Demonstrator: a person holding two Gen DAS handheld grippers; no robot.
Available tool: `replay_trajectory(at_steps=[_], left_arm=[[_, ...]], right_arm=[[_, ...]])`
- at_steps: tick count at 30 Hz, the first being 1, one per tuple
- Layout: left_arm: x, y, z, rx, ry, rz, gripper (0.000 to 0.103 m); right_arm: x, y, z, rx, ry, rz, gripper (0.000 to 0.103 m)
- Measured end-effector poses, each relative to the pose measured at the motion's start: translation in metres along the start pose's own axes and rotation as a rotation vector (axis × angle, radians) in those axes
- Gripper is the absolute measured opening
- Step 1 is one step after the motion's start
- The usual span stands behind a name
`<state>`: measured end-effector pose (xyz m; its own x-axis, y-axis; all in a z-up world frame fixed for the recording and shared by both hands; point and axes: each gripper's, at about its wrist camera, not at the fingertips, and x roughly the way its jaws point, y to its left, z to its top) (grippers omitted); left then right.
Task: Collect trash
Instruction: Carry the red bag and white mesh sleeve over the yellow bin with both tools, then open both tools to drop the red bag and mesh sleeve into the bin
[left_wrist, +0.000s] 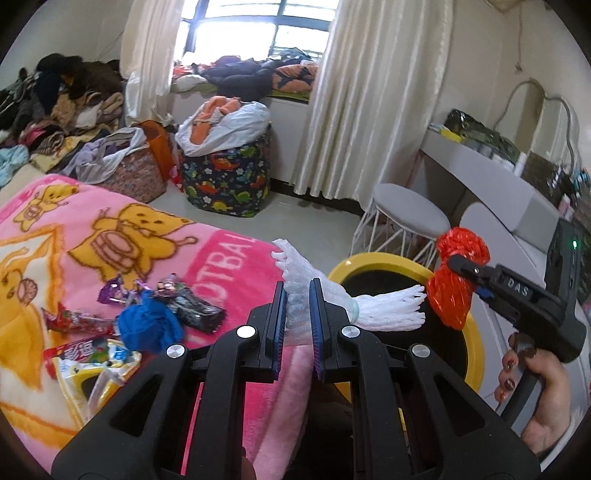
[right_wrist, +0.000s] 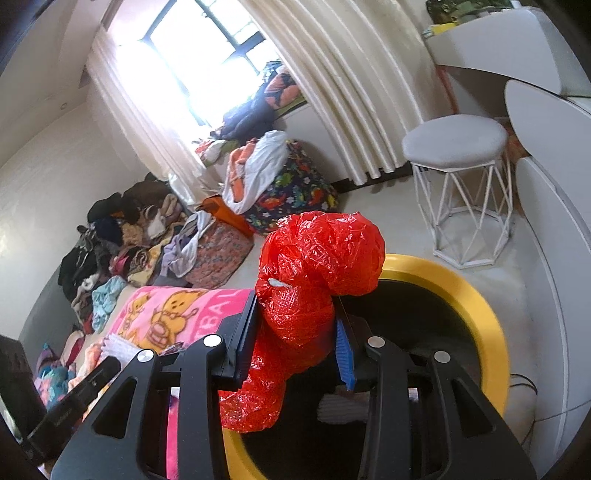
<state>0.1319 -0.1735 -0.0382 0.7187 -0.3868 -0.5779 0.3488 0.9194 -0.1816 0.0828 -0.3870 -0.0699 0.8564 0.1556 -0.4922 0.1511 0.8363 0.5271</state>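
Lower left, left wrist view: blanket spread on the bed, wrappers and a crumpled wad lying on it.
Lower centre: foam net between the left gripper jaws, reaching over the bin rim.
Right of centre: plastic bag in the right gripper, above the bin's far side.
Behind the bin: stool on the floor, curtain further back.
Upper centre: laundry basket below the window.
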Motion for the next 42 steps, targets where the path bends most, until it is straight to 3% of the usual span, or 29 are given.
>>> replay_trajectory(at_steps=[13, 24, 33, 35, 37, 42], left_arm=[[0.024, -0.042, -0.024, 0.14, 0.059, -0.039, 0.008], [0.04, -0.072, -0.046, 0.233, 0.13, -0.133, 0.008], [0.05, -0.085, -0.052, 0.249, 0.174, -0.201, 0.009], [0.052, -0.084, -0.052, 0.242, 0.186, -0.208, 0.014], [0.053, -0.082, -0.051, 0.231, 0.188, -0.216, 0.033], [0.049, -0.077, -0.049, 0.199, 0.166, -0.223, 0.069]], right_arm=[[0.001, -0.03, 0.002, 0.042, -0.015, -0.088, 0.035], [0.01, -0.04, -0.002, 0.029, 0.009, -0.146, 0.035], [0.02, -0.039, -0.006, 0.015, 0.055, -0.16, 0.038], [0.023, -0.039, -0.006, 0.015, 0.068, -0.162, 0.043], [0.024, -0.04, -0.006, 0.018, 0.072, -0.166, 0.051], [0.025, -0.042, -0.005, 0.025, 0.07, -0.175, 0.061]])
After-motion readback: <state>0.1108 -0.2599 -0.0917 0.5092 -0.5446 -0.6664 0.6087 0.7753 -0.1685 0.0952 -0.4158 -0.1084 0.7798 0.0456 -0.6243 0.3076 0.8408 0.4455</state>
